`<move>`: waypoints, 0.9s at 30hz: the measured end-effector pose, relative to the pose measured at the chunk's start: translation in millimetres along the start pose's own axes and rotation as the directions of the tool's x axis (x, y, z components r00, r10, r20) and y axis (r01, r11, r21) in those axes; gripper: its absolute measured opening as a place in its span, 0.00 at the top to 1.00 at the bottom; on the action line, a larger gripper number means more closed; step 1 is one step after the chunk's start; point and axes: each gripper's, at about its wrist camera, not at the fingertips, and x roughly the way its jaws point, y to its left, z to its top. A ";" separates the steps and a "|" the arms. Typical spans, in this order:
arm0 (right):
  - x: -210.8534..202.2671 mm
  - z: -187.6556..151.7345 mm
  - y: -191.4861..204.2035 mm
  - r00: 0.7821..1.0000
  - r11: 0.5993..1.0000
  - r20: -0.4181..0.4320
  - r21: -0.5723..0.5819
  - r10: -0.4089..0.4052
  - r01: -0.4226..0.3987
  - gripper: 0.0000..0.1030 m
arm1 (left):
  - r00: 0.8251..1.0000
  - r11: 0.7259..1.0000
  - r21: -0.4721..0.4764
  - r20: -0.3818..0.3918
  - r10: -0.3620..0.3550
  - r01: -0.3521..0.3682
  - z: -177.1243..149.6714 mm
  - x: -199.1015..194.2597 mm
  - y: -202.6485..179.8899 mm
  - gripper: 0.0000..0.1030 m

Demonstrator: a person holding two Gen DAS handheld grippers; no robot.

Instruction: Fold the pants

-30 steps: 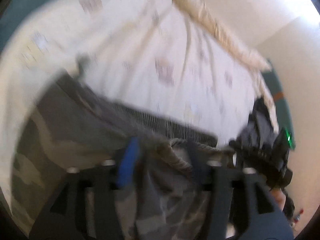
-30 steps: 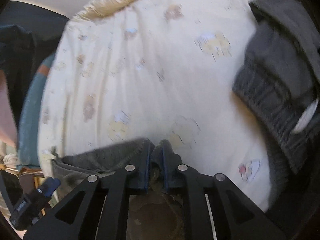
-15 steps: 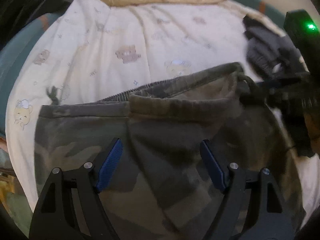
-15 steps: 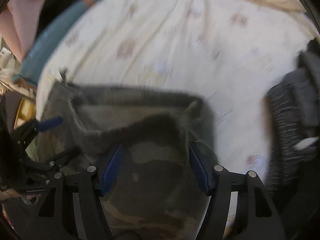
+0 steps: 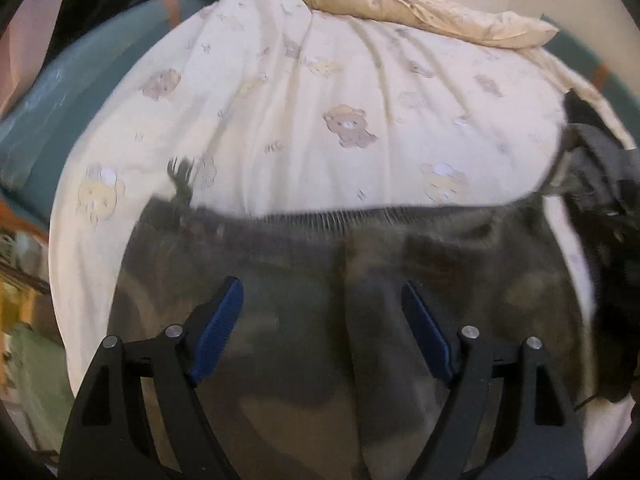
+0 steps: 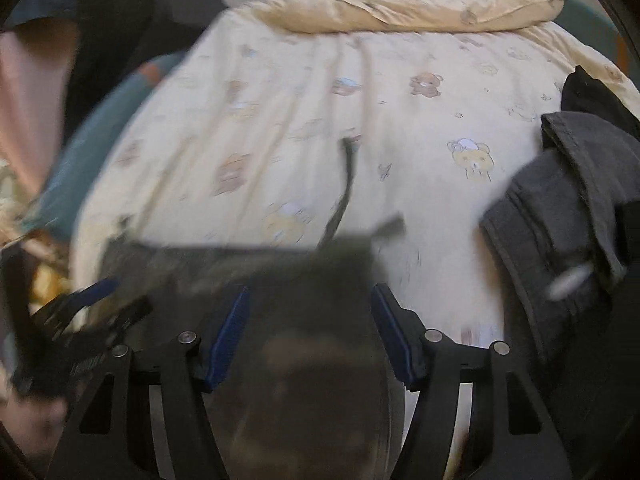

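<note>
Two claws, left and right, now spread open; camouflage pants released onto the bed, fold laid.

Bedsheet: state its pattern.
Cream bedsheet with small cartoon bears; clearest in the left wrist view.

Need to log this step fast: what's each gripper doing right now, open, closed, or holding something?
Left gripper: open, holding nothing, above the camouflage pants.
Right gripper: open, holding nothing, also above the pants.
</note>
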 end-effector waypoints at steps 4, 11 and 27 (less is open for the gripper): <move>-65.7 -54.8 -6.7 0.995 0.994 0.056 0.076 0.078 -0.082 0.31 | 0.991 0.992 -0.039 -0.065 -0.119 0.117 -39.9 -27.5 11.8 0.24; -140.4 -183.5 -36.9 0.992 0.954 0.107 0.285 0.060 -0.088 0.30 | 0.954 0.961 -0.059 -0.124 -0.274 0.269 -148.9 -93.1 39.9 0.24; -190.8 -328.9 -25.7 0.996 0.955 0.080 0.293 0.025 -0.047 0.28 | 0.900 0.912 0.085 -0.224 -0.375 0.401 -314.8 -129.0 -2.1 0.43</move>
